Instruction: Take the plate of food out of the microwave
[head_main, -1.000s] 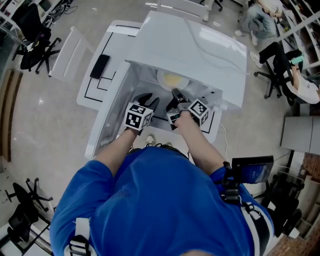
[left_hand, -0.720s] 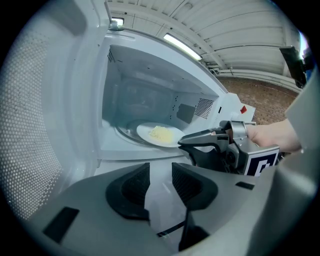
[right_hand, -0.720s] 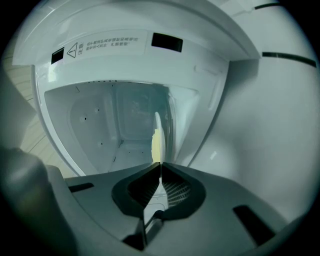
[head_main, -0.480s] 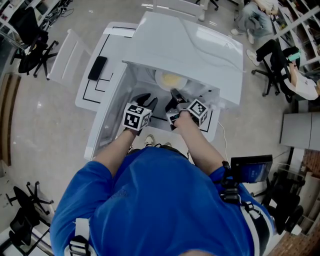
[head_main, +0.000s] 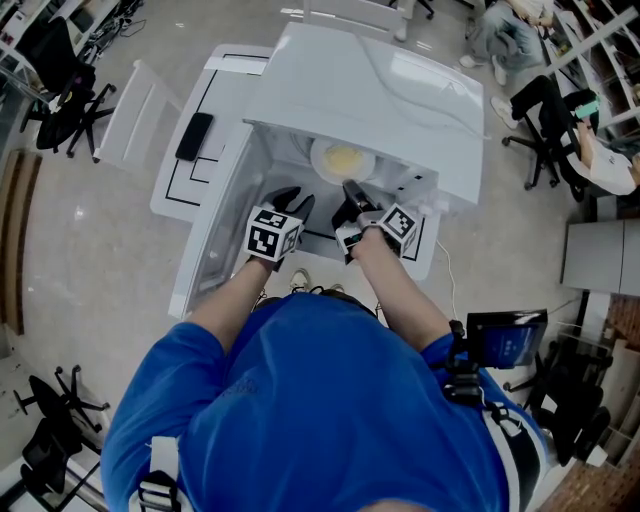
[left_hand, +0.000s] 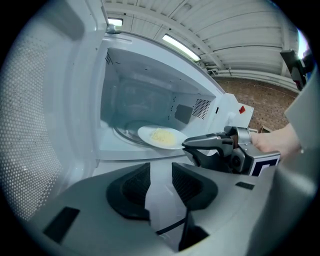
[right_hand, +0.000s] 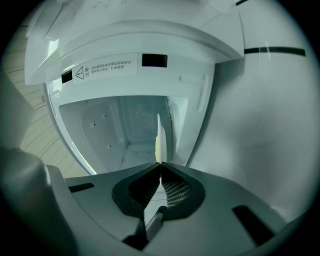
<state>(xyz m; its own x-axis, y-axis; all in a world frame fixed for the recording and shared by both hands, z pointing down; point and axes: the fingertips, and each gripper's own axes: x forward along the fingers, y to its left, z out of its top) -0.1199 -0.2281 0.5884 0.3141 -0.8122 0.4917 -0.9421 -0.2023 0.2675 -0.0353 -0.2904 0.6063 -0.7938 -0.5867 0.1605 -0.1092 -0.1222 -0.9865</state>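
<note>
The microwave door (left_hand: 45, 125) hangs open at 9 o'clock, out of your reach path. Your left gripper (left_hand: 160, 167) hovers outside the opening, jaws a narrow gap apart and empty, probably ready to steady the load. The plate of food (left_hand: 159, 136) sits on the turntable (left_hand: 120, 132) at 12 o'clock. Your right gripper (right_hand: 160, 165), rolled sideways to match the rim, is pinched onto the plate's edge at 6 o'clock.

The white microwave (head_main: 385, 85) stands with its door (left_hand: 35, 125) swung wide open to the left. 1 round white plate (left_hand: 145, 135), bearing a small pile of pale yellow food (left_hand: 163, 136), sits level over the glass turntable (left_hand: 121, 131) near the cavity's front. The right gripper (left_hand: 186, 145) pinches its near rim.
</note>
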